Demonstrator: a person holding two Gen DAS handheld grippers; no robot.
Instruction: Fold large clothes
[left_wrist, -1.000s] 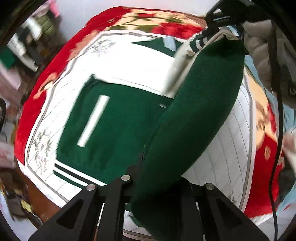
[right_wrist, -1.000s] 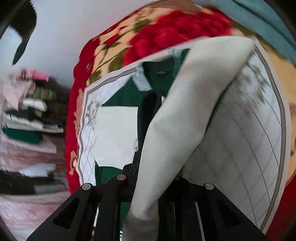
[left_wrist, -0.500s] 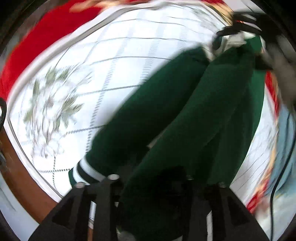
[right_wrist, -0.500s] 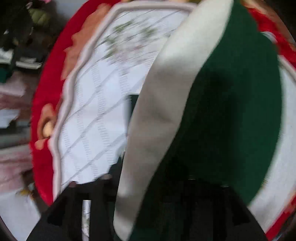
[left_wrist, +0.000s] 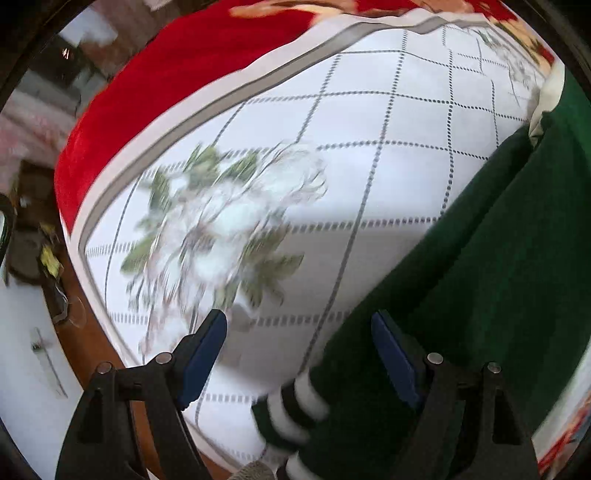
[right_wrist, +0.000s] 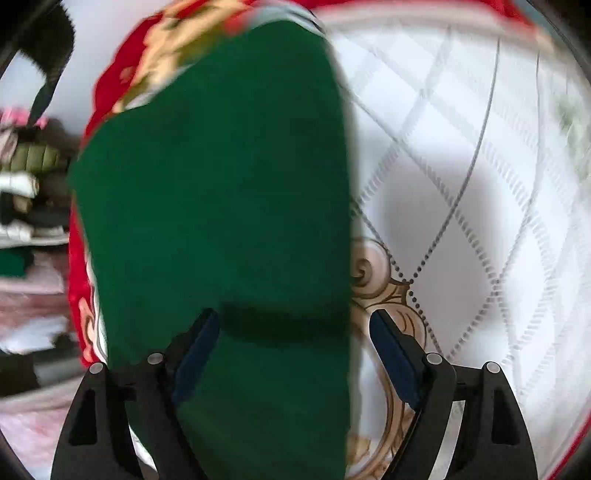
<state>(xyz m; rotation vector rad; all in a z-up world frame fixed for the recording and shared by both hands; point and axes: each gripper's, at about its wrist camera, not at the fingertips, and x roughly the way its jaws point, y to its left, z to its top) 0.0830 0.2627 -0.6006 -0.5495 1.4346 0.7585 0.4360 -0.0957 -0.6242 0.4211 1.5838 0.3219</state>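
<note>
So your green garment (left_wrist: 491, 295) is down on the white quilted cover (left_wrist: 332, 166) now, folded into a long band that runs diagonally away from your left gripper (left_wrist: 299, 354), striped cuff (left_wrist: 291, 410) end closest to you. It lies mostly under the right-hand finger of that gripper, with bare cover under the other one. In the right wrist view the same green cloth runs straight ahead from your right gripper (right_wrist: 293, 354), sitting toward the left finger, its edge roughly midway between the two. Both grippers stand wide, jaws have just been opening, and the pads don't look to be pressing on anything, though cloth is between the fingers of each. Compared to a second ago: back then both were pinched on the fabric and holding it up off the bed, a green sleeve draped from the left, a cream one from the right. That's all laid down now. I'd guess your next grab goes across the band's long axis, and the left hand looks nearer the cuff end.
</note>
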